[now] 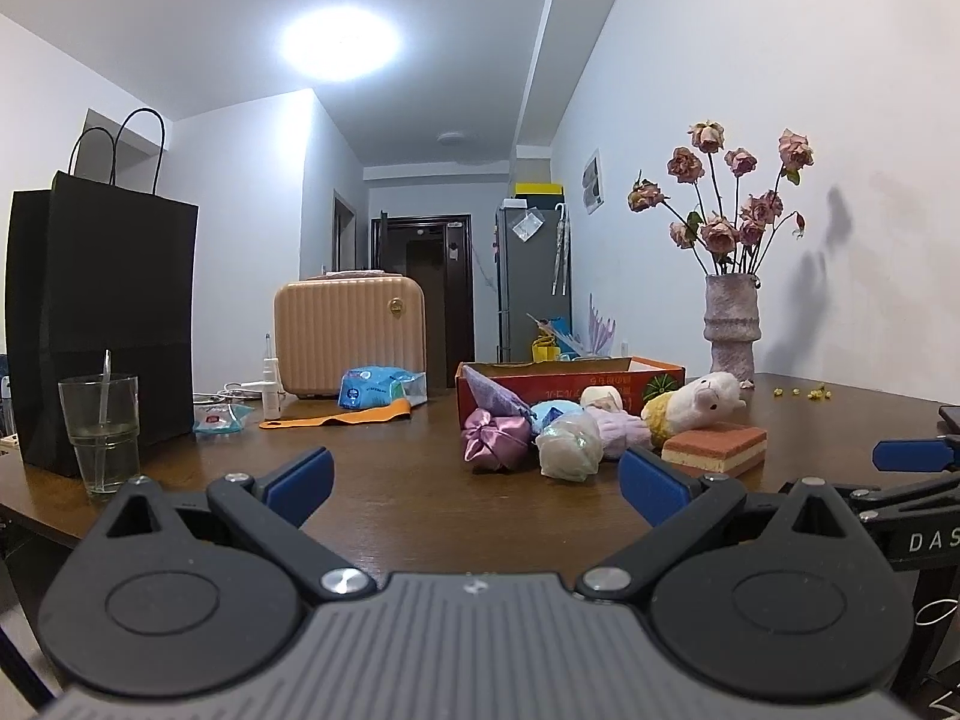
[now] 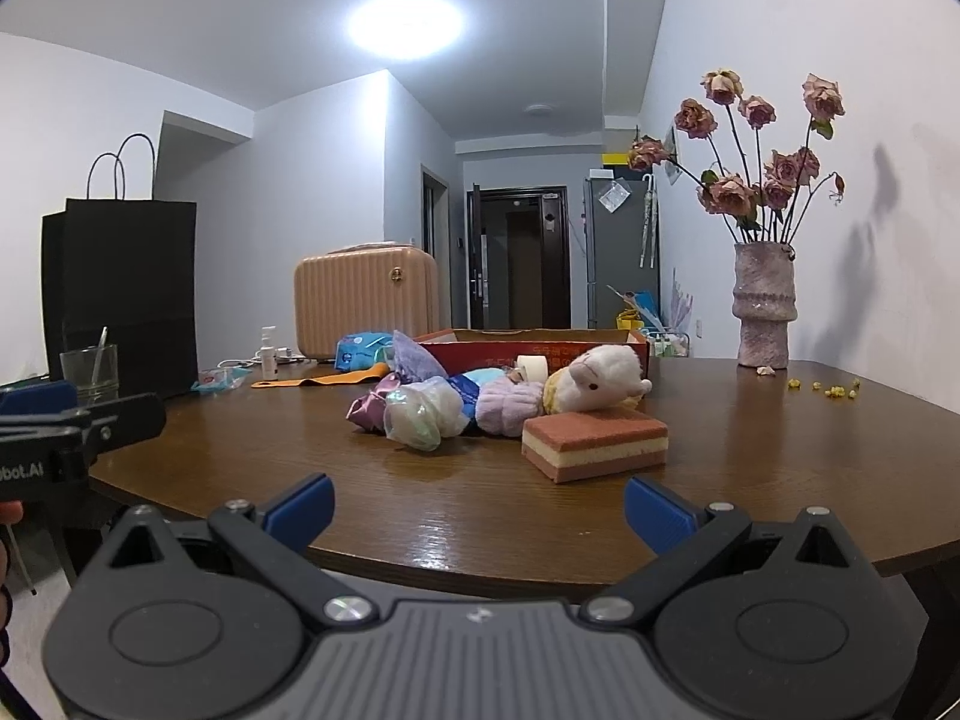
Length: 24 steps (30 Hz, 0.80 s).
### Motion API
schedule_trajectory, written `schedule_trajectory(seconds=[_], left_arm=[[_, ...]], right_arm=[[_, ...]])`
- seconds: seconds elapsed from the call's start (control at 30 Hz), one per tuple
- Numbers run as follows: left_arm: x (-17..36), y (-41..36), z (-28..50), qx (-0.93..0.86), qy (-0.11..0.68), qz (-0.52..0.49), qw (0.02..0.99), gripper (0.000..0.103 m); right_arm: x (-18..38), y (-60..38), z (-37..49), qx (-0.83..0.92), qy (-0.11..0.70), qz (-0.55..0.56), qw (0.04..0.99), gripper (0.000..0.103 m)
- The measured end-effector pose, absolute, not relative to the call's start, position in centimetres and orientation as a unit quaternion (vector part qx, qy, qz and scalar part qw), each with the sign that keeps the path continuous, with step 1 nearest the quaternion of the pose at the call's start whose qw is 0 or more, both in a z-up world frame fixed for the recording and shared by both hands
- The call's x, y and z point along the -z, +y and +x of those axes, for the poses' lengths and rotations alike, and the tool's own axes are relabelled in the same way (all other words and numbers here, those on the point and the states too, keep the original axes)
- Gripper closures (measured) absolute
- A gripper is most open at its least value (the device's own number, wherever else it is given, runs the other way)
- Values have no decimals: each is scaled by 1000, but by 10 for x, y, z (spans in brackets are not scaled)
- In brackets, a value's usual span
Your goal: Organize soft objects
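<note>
Item: one layered pink-and-cream sponge block point(image 2: 594, 439), long axis crosswise, on the brown wooden table point(image 2: 300, 480), nearest piece of a heap before one red cardboard box point(image 2: 528, 345). Directly ahead of right tool point(image 2: 479, 504), fingers spread, empty; left tool point(image 1: 474, 480), also spread, lies farther left. Heap also: one white plush lamb point(image 2: 600, 384), one satin pouch point(image 2: 372, 408), one bagged bundle point(image 2: 423, 414).

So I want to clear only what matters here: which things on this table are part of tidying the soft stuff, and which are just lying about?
Part of the job:
plush toy
layered sponge
pink satin pouch
clear bagged bundle
purple fuzzy item
cardboard box

Lying about:
vase of dried roses
black paper bag
drinking glass
small suitcase
spray bottle
</note>
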State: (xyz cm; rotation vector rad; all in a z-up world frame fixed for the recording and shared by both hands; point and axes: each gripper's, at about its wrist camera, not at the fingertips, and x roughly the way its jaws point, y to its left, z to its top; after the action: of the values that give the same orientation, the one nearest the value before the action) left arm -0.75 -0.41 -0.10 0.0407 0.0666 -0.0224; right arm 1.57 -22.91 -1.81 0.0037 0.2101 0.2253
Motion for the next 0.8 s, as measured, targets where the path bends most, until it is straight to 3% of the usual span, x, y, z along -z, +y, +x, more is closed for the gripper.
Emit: schedule_trajectory(seconds=[0.8], left_arm=[[1,-3,-4,5,43,14,999,0]], right_arm=[[20,-231,18,-108,110,9,988,0]])
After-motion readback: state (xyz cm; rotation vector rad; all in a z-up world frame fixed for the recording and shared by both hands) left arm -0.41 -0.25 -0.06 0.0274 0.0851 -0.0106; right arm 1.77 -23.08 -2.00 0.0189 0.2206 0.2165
